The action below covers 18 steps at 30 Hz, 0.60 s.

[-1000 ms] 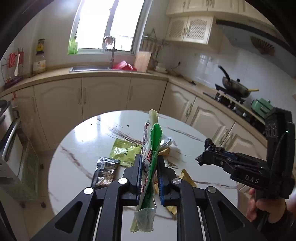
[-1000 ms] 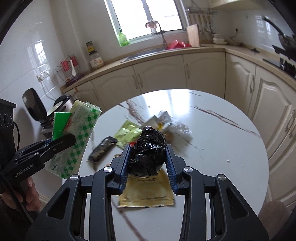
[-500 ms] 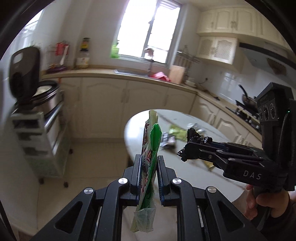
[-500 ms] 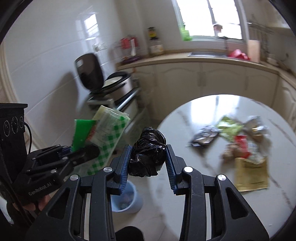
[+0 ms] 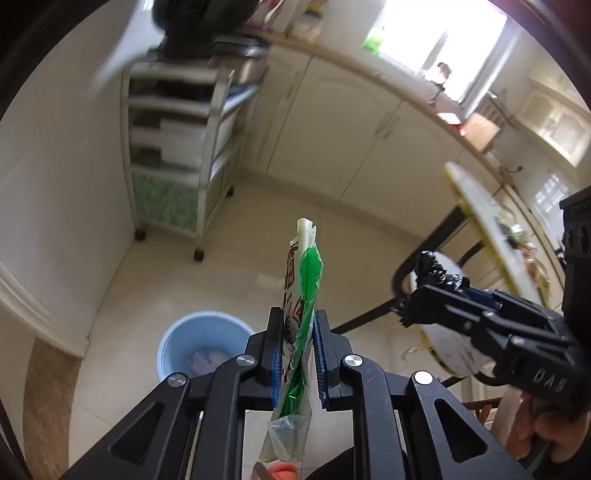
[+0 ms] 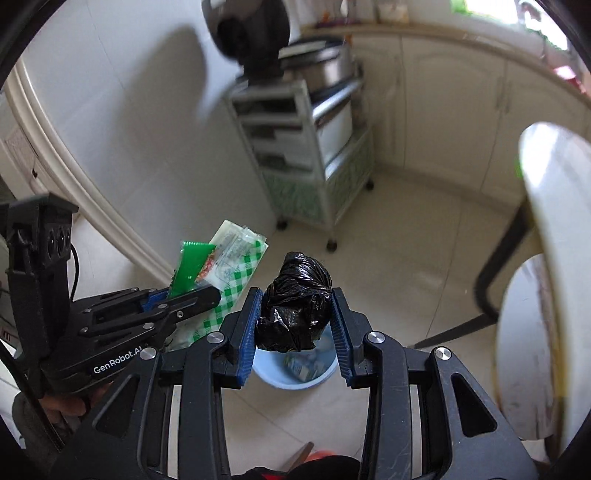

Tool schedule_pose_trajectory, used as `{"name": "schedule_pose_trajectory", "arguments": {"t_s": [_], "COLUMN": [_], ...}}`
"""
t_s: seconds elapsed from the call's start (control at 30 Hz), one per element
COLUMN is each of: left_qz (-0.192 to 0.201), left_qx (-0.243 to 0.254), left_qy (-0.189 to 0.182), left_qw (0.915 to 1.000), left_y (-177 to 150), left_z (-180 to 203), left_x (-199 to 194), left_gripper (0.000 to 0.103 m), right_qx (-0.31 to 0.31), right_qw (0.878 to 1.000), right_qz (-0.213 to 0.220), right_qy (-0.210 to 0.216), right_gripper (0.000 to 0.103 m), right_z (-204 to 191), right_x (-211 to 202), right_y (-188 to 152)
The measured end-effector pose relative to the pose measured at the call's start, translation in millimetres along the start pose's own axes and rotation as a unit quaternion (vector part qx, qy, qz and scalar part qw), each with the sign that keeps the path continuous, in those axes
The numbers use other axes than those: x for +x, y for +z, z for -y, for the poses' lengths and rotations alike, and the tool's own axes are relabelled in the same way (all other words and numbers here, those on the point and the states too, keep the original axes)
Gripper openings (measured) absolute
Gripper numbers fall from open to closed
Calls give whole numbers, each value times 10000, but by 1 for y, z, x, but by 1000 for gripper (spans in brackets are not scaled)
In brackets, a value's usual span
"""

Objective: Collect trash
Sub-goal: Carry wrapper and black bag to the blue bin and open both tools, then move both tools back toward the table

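Tiled floor [image 6: 424,258]; blue bin [image 5: 192,343] | left tongs [image 5: 297,354] grip wrappers [image 5: 301,295] | right tongs [image 6: 295,325] grip black bag [image 6: 295,317]

Floor [image 5: 229,258]: pale glossy tiles | Walls [image 5: 66,147]: white tile, cream skirting | Cabinets [image 5: 332,122]: cream, along far wall under counter | Window [image 5: 436,33]: bright daylight | Cart [image 6: 306,147]: wheeled metal shelf unit, appliance on top | Table [image 6: 554,206]: white, at right
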<state>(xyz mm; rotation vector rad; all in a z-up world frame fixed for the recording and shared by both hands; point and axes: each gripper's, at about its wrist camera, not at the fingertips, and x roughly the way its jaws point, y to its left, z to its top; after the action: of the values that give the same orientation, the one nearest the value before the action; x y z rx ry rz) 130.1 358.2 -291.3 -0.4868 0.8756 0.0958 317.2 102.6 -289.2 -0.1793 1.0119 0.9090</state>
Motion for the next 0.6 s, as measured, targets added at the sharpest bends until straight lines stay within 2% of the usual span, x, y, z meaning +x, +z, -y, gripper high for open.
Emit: {"name": "schedule_pose_trajectory", "arguments": {"t_s": [0.13, 0.37, 0.57, 0.6], "left_qz": [-331, -681, -497, -452], "left_qx": [-244, -869, -1051, -1065], "left_qy": [175, 454, 861, 932], "left_qw": [9990, 9929, 9895, 9889], "left_y": [-2, 24, 39, 38], "left_z": [-26, -46, -55, -56], "left_x": [27, 64, 46, 40], "left_gripper": [12, 18, 36, 42], "right_qx": [-35, -44, -127, -153], "right_qw": [9995, 9971, 9952, 9950], "right_qz": [-319, -759, -945, -951], "right_qy": [5, 80, 227, 274], "right_gripper": [34, 34, 35, 37], "right_z": [-3, -5, -20, -23], "right_x": [50, 113, 138, 140], "right_y": [-2, -6, -9, -9]}}
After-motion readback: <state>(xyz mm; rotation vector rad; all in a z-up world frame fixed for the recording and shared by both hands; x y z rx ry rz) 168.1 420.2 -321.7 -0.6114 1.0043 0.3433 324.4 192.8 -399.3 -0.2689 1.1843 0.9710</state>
